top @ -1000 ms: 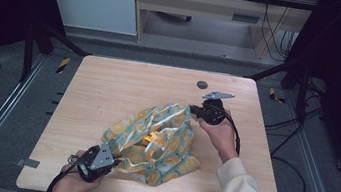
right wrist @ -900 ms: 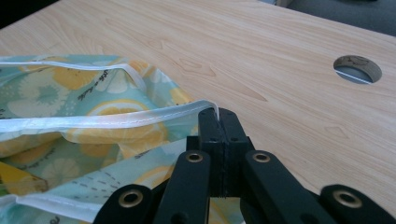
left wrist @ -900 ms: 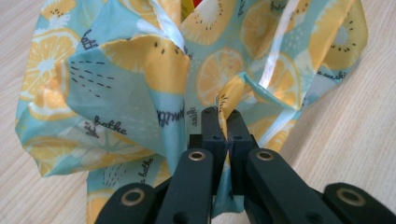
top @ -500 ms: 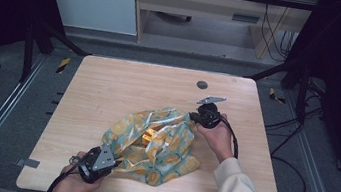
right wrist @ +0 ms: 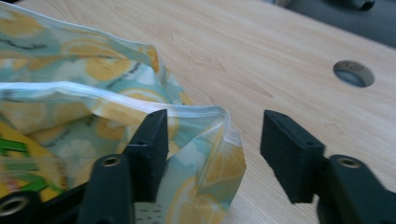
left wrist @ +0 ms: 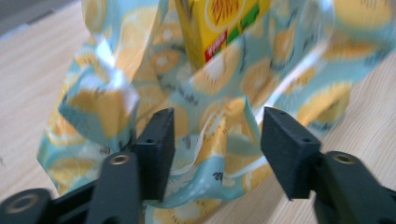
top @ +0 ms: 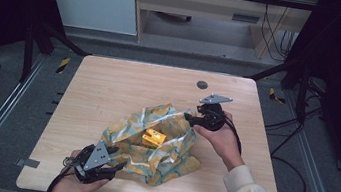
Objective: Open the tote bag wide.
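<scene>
Out on the bench lies the lemon-print bag, crumpled and gaping, near the middle and a bit toward the person's edge, with a yellow carton sitting inside its mouth. The left hand-held gripper sits at the bag's near-left corner; its jaws have just been opening and now stand spread, a fold of the bag's edge rising between them, no pad pressing on it. Across the bag, the right hand-held gripper is at the far-right rim; its jaws have just been opening too, spread wide, the bag's sealed corner loose between them, just beside the left jaw.
</scene>
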Motion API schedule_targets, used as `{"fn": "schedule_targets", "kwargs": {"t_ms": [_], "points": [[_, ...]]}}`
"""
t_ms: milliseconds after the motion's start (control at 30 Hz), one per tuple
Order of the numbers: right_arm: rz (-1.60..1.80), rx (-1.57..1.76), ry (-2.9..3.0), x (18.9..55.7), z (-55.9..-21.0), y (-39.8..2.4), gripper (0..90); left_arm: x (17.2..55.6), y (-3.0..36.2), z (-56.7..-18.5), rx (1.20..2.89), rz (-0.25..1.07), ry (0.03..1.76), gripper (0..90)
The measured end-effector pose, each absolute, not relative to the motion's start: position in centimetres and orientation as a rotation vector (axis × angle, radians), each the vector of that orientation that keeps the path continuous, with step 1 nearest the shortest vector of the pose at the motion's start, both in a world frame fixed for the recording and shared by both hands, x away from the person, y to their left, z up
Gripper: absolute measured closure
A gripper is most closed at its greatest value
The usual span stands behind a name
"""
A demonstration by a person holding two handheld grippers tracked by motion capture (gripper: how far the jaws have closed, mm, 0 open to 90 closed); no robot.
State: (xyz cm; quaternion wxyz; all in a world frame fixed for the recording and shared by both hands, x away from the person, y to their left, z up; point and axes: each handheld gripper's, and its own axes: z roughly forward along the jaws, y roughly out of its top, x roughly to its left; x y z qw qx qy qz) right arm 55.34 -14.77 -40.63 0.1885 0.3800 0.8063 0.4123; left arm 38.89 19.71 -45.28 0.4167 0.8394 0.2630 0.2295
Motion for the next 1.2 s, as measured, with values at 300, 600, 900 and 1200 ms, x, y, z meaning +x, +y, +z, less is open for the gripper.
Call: {"fn": "schedule_targets", "kwargs": {"t_ms": [300, 600, 900, 1200], "points": [[1.220, 0.960, 2.299, 51.2, -38.3, -13.8, 29.0, 39.7, 18.4, -40.8, 2.033, 0.622, 0.629, 37.4], [1.243, 0.849, 2.391, 47.7, -39.4, -11.6, 27.8, 44.7, 17.2, -40.3, 2.194, 0.699, 0.670, 50.8], [1.125, 0.842, 2.495, 46.1, -44.3, -12.1, 31.1, 47.8, 17.6, -43.3, 2.214, 0.613, 0.816, 78.7], [1.102, 0.847, 2.525, 46.1, -46.2, -12.1, 27.7, 49.7, 18.1, -45.9, 2.211, 0.499, 0.883, 84.9]]}}
